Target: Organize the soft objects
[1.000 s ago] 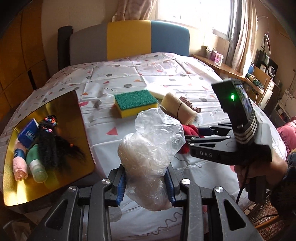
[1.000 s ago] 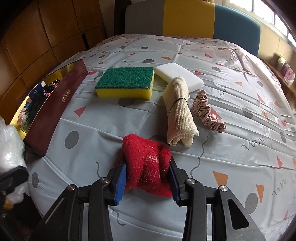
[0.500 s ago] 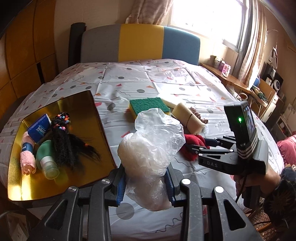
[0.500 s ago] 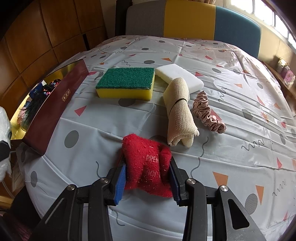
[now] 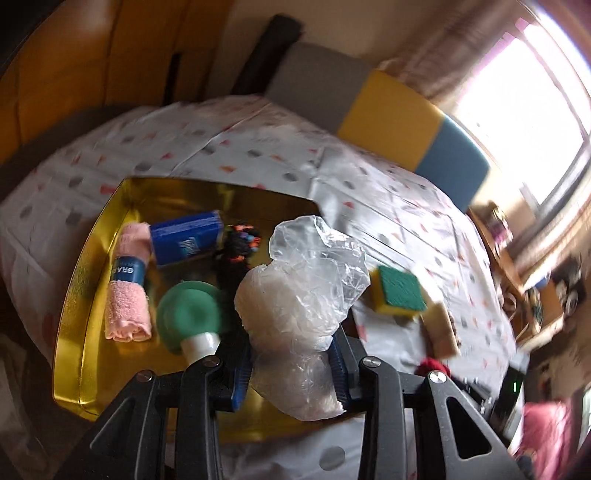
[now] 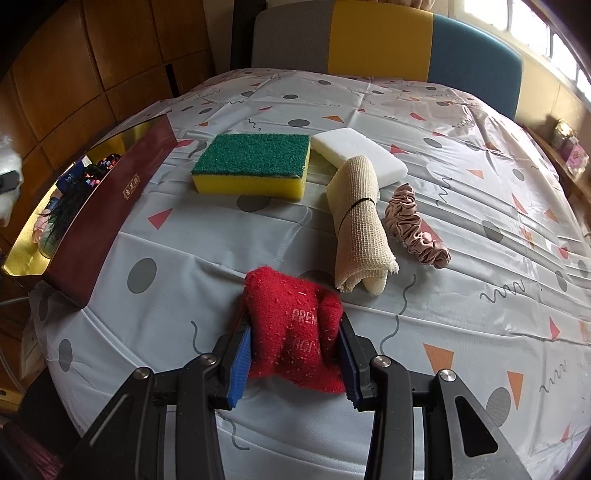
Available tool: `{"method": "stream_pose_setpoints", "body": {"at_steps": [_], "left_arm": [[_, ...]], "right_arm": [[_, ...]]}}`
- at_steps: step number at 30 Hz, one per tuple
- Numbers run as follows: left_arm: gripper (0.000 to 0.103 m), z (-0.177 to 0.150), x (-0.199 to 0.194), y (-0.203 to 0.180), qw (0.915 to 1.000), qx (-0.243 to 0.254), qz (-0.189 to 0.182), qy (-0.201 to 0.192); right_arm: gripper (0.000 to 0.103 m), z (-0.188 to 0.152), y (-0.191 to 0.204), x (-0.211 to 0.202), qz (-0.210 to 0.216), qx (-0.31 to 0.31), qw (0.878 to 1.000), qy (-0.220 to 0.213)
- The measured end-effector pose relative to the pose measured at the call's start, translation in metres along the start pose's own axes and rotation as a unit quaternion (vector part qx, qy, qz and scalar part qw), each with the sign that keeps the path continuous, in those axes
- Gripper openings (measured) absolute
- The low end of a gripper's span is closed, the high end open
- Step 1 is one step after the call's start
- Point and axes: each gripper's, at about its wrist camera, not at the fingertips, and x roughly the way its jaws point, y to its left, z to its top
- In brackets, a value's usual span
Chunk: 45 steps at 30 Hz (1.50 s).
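Note:
My left gripper [image 5: 291, 369] is shut on a crumpled clear plastic bag [image 5: 306, 291], held above the near right part of the gold tray [image 5: 77, 295]. In the tray lie a rolled pink towel [image 5: 127, 295], a blue packet [image 5: 186, 242], a green bottle [image 5: 190, 317] and a black hairpiece with beads [image 5: 240, 240]. My right gripper [image 6: 293, 350] is shut on a red cloth [image 6: 295, 332] low over the patterned sheet. Beyond it lie a green-and-yellow sponge [image 6: 255, 166], a white sponge [image 6: 358, 153], a rolled beige cloth [image 6: 360, 229] and a pink scrunchie [image 6: 415, 227].
The tray's maroon outer wall [image 6: 103, 221] stands at the left of the bed in the right wrist view. A grey, yellow and blue headboard [image 6: 384, 33] closes the far end. Wooden panels line the left wall, and a cluttered shelf runs under the window at right.
My left gripper has swung left with the plastic bag, from beside the right gripper to over the gold tray, and has rolled. The right gripper and the red cloth have stayed put.

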Motion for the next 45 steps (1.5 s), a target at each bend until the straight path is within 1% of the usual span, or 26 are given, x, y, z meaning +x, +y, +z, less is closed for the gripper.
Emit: {"method": "stream_pose_setpoints", "body": {"at_steps": [3,5,7,12,15,18,19,21,22,24,26,28,31,33,36,45], "left_arm": [[0.035,0.017,0.018,0.006,0.9998,-0.017,-0.002,0.012],[0.035,0.026,0.032,0.002,0.9996,-0.015,-0.008,0.021],[0.035,0.032,0.046,-0.004,0.9996,-0.014,-0.002,0.026],[0.036,0.043,0.080,-0.014,0.9983,-0.013,-0.004,0.057],[0.036,0.048,0.099,-0.019,0.9978,-0.006,0.012,0.064],[0.044,0.053,0.123,-0.021,0.9959,-0.001,0.020,0.089],[0.045,0.054,0.127,-0.021,0.9956,0.003,0.021,0.092],[0.052,0.057,0.135,-0.021,0.9950,0.013,0.036,0.093],[0.053,0.058,0.134,-0.020,0.9953,0.014,0.040,0.088],[0.060,0.058,0.130,-0.018,0.9960,0.014,0.036,0.080],[0.062,0.057,0.118,-0.016,0.9969,0.015,0.037,0.068],[0.062,0.054,0.104,-0.018,0.9971,0.029,0.046,0.054],[0.062,0.042,0.086,-0.017,0.9962,0.033,0.069,0.043],[0.062,0.032,0.074,-0.018,0.9961,0.037,0.072,0.037],[0.062,0.013,0.053,-0.022,0.9933,0.061,0.098,0.008],[0.062,-0.023,0.014,-0.016,0.9888,0.068,0.130,-0.028]], "right_arm": [[0.042,0.001,0.000,0.001,-0.001,-0.002,1.000,0.001],[0.042,0.002,0.001,0.001,-0.002,-0.003,1.000,0.001],[0.043,0.002,0.001,0.002,-0.003,-0.004,1.000,0.001],[0.043,0.002,0.001,0.002,-0.002,-0.006,1.000,0.002],[0.043,0.001,0.001,0.002,-0.003,-0.007,1.000,0.002],[0.043,0.001,0.001,0.002,-0.002,-0.008,1.000,0.002],[0.043,0.001,0.001,0.002,-0.002,-0.007,1.000,0.002],[0.043,0.001,0.001,0.002,-0.002,-0.008,1.000,0.002],[0.043,0.001,0.001,0.002,-0.003,-0.008,1.000,0.002],[0.043,0.002,0.001,0.002,-0.002,-0.008,1.000,0.002],[0.044,0.001,0.001,0.002,-0.002,-0.008,1.000,0.002],[0.044,0.001,0.001,0.002,-0.004,-0.008,1.000,0.002],[0.044,0.001,0.003,0.003,-0.007,-0.011,1.000,0.001],[0.044,0.001,0.003,0.003,-0.008,-0.012,1.000,0.001],[0.044,0.001,0.004,0.003,-0.009,-0.015,1.000,-0.001],[0.045,-0.001,0.007,0.003,-0.015,-0.021,1.000,-0.005]]}}
